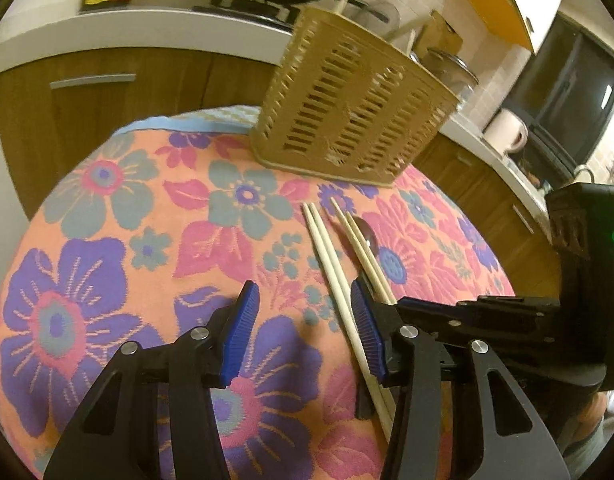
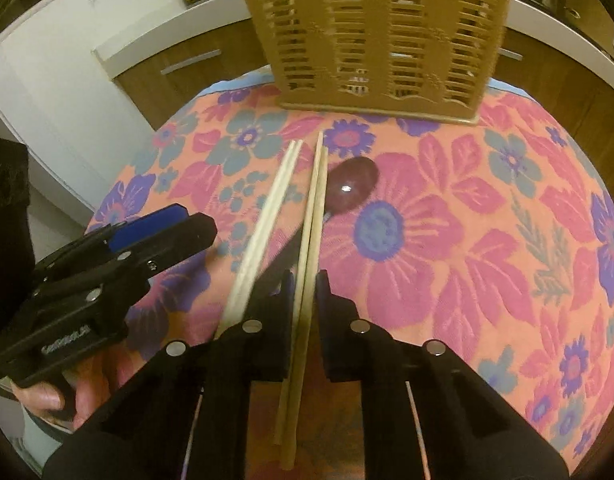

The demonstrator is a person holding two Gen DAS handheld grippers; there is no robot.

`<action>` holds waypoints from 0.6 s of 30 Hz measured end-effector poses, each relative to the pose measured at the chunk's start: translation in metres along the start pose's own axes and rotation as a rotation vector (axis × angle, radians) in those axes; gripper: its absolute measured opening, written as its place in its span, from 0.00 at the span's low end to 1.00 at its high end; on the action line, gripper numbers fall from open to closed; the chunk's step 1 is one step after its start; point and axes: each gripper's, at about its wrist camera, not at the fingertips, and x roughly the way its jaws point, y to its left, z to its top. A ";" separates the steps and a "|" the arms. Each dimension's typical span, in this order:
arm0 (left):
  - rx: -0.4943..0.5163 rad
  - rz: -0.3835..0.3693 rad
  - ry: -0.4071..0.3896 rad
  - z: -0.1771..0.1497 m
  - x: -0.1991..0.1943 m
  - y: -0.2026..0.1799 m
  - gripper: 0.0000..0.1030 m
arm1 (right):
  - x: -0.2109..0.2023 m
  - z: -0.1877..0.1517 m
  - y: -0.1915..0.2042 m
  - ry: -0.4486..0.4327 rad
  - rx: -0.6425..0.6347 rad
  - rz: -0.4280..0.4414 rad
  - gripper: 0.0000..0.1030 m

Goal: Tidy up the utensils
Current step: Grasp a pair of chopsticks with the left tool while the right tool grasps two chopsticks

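Between the right tool's (image 2: pixel 305 280) pads sits one pair of chopsticks (image 2: pixel 313 216) — clenched on them, low over the floral desk (image 2: pixel 467 240). Left of that pair lies a second pair of chopsticks (image 2: pixel 267 216); just right of it, a dark spoon (image 2: pixel 351 188). Left tool (image 1: pixel 305 320) hangs released, nothing gripped — second pair by its right pad. Beyond the chopstick tips stands the slatted tan utensil basket (image 2: pixel 371 32).
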 end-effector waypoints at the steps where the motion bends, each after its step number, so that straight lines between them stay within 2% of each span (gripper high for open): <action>1: 0.013 -0.009 0.024 0.001 0.004 -0.002 0.44 | -0.002 -0.001 -0.004 -0.004 0.012 0.004 0.06; 3: 0.038 -0.002 0.062 0.002 0.010 -0.008 0.44 | -0.008 -0.005 -0.012 -0.011 0.032 0.009 0.06; 8: 0.215 0.168 0.139 0.002 0.024 -0.039 0.41 | -0.021 -0.009 -0.035 -0.028 0.073 -0.027 0.06; 10: 0.244 0.201 0.162 0.003 0.028 -0.046 0.41 | -0.027 -0.013 -0.046 -0.029 0.097 -0.021 0.06; 13: 0.201 0.187 0.209 0.012 0.031 -0.043 0.42 | -0.030 -0.016 -0.057 -0.038 0.107 -0.050 0.06; 18: 0.163 0.124 0.258 0.021 0.036 -0.039 0.45 | -0.036 -0.020 -0.068 -0.034 0.108 -0.047 0.06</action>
